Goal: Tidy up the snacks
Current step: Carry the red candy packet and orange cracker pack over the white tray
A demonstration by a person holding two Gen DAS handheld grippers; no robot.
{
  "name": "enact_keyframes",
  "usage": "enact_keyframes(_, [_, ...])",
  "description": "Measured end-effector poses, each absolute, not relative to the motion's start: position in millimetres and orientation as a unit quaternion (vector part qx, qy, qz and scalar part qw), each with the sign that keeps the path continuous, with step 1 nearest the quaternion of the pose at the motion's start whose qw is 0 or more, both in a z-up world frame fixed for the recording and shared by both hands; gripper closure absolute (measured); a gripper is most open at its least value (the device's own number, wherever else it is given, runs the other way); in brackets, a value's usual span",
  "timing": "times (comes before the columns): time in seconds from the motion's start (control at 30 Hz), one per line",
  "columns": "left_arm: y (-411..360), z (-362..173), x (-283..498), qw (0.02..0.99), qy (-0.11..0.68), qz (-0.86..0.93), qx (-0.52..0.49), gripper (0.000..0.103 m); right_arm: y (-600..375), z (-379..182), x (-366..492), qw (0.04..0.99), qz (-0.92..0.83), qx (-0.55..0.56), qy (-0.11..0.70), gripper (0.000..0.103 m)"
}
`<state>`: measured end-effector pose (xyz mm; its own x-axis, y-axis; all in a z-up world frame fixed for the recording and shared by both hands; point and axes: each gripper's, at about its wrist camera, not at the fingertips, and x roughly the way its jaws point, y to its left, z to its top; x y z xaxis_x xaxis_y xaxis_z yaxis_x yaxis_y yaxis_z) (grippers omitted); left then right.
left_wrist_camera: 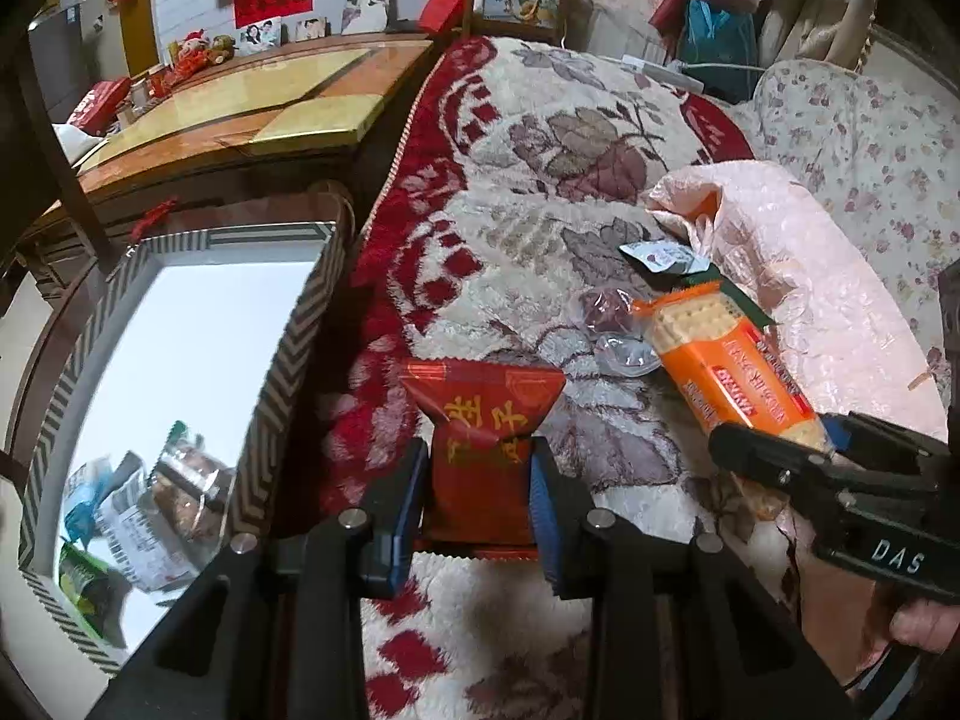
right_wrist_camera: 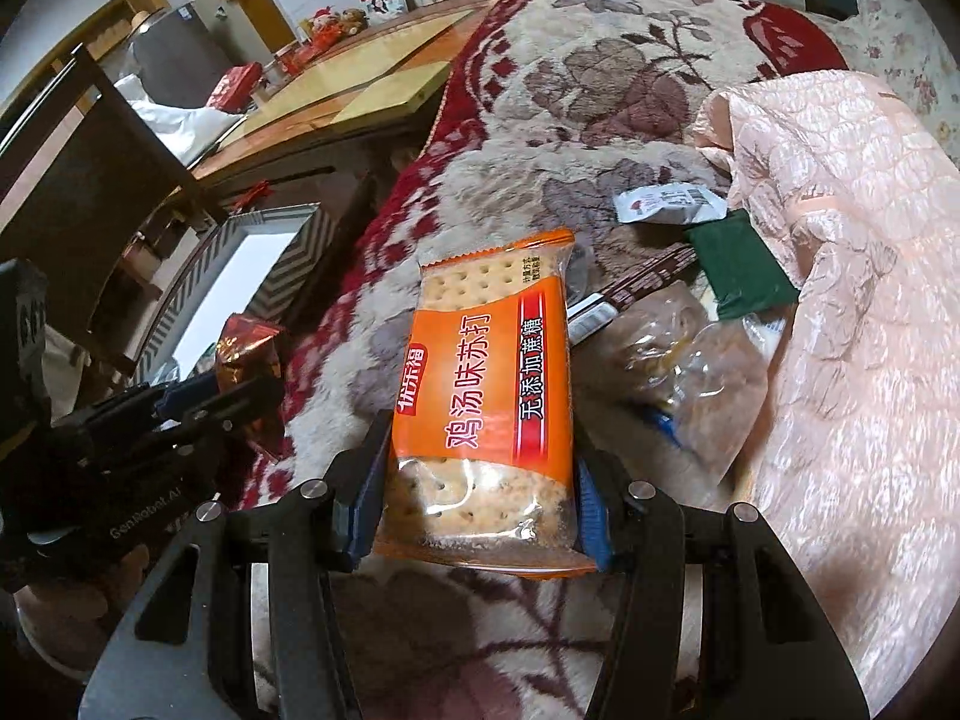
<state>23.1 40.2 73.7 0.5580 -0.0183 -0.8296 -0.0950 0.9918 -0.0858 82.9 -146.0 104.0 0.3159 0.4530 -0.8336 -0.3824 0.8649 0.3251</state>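
Two grippers, left gripper (left_wrist_camera: 474, 498) and right gripper (right_wrist_camera: 480, 504), one packet each.

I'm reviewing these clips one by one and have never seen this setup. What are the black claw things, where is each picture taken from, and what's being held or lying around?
No robot here: a person carries a hand-held two-finger clamp in each hand, each with a wide-angle camera looking along its fingers. One picture is from the left clamp, the other from the right.

The left gripper is clamped on a red snack packet. The right gripper is clamped on an orange cracker pack. Each clamp also shows at the edge of the other's view.

Below is a red and cream floral blanket. More snacks lie there beside a pink quilt, among them a dark green packet and a small white pouch. At left, a box with a striped rim already contains a few packets.
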Motion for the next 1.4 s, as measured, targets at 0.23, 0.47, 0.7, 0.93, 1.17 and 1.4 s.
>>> enact_keyframes(0.23, [52.9, 84.2, 6.7, 0.886, 0.457, 0.037, -0.063, 0.068, -127.3, 114.9, 67.0, 0.812, 0.274, 0.016, 0.516, 0.051])
enact_keyframes(0.47, [67.7, 88.0, -3.4, 0.887, 0.452, 0.053, -0.072, 0.068, -109.8, 123.3, 56.1, 0.81, 0.289, 0.001, 0.511, 0.051])
enact_keyframes(0.7, [73.0, 86.9, -9.3, 0.887, 0.453, 0.057, -0.076, 0.068, -100.1, 126.1, 50.5, 0.808, 0.295, -0.01, 0.51, 0.051])
enact_keyframes(0.93, [73.3, 86.2, -12.3, 0.887, 0.453, 0.058, -0.077, 0.068, -94.1, 128.1, 46.5, 0.805, 0.299, -0.019, 0.512, 0.051])
enact_keyframes(1.17, [77.1, 87.7, -15.1, 0.887, 0.451, 0.062, -0.078, 0.068, -86.8, 128.6, 43.6, 0.802, 0.306, -0.025, 0.512, 0.051])
enact_keyframes(1.4, [81.0, 89.3, -16.7, 0.887, 0.45, 0.064, -0.081, 0.068, -78.0, 130.3, 40.9, 0.8, 0.312, -0.031, 0.511, 0.051])
